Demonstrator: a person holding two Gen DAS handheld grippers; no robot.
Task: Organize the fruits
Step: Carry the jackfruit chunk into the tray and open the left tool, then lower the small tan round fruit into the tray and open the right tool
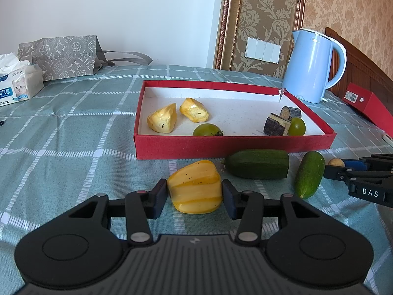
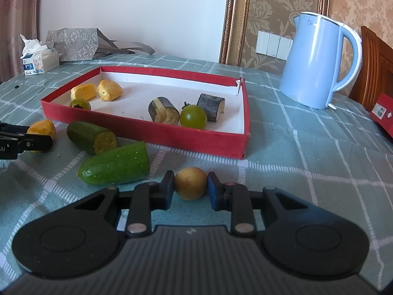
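1. Left wrist view: the left gripper [image 1: 195, 198] has its two fingers pressed against both sides of a yellow fruit piece [image 1: 195, 190], clamped on it just above the checked tablecloth [image 1: 61, 135], near the front wall of the red tray [image 1: 233, 145].
2. Inside the tray lie two more yellow pieces [image 1: 163, 120] side by side at the left, a green tomato [image 1: 207, 129] by the front wall, and at the right two dark cane chunks [image 1: 276, 124] touching a second green tomato [image 1: 296, 126].
3. Just in front of the tray, on the cloth, rest a cut cucumber piece [image 1: 258, 163] and, to its right, a smaller cucumber [image 1: 309, 178] lying at an angle. The right gripper [image 1: 339, 163] comes in from the right edge with a small brown fruit [image 1: 336, 162] at its tip.
4. A blue kettle [image 1: 312, 66] stands behind the tray's right corner; a tissue pack [image 1: 19, 86] and a patterned bag [image 1: 61, 56] sit at the far left, a red box [image 1: 368, 103] at the far right.
5. Right wrist view: the right gripper [image 2: 191, 184] has its fingers touching the small round brown fruit [image 2: 191, 183] on each side, closed on it near the cloth and well in front of the tray [image 2: 172, 135].
6. The two cucumber pieces [image 2: 115, 163] lie to the left, close together; beyond them the left gripper [image 2: 36, 142] holds the yellow piece [image 2: 43, 127].
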